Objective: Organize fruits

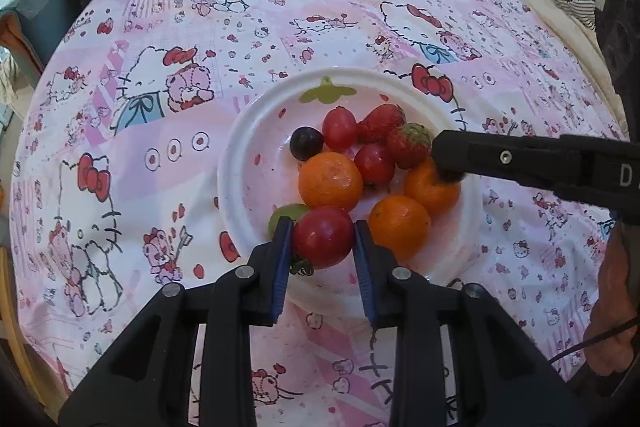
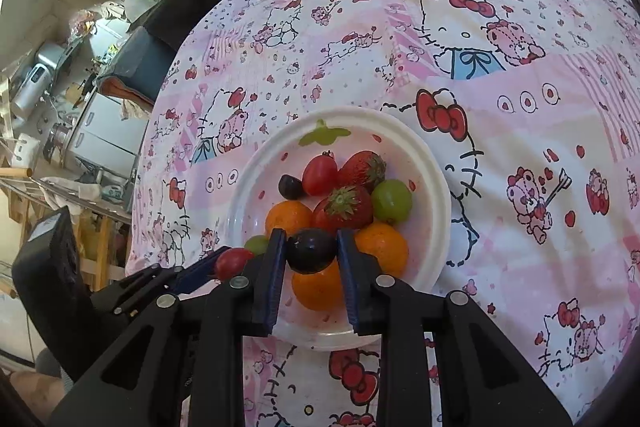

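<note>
Gripping a red cherry tomato (image 1: 323, 236) at the plate's (image 1: 244, 163) near edge, the left gripper (image 1: 320, 239) has its fingers closed across the tomato's smooth, squashable middle. From the right wrist, the right gripper (image 2: 311, 251) pinches a dark grape (image 2: 311, 250) above the oranges (image 2: 316, 289); it is likely slippery, thin-skinned, best held lightly.

Glossy white plastic plate (image 1: 240, 163) on smooth printed cloth tablecloth (image 1: 160, 27).
</note>
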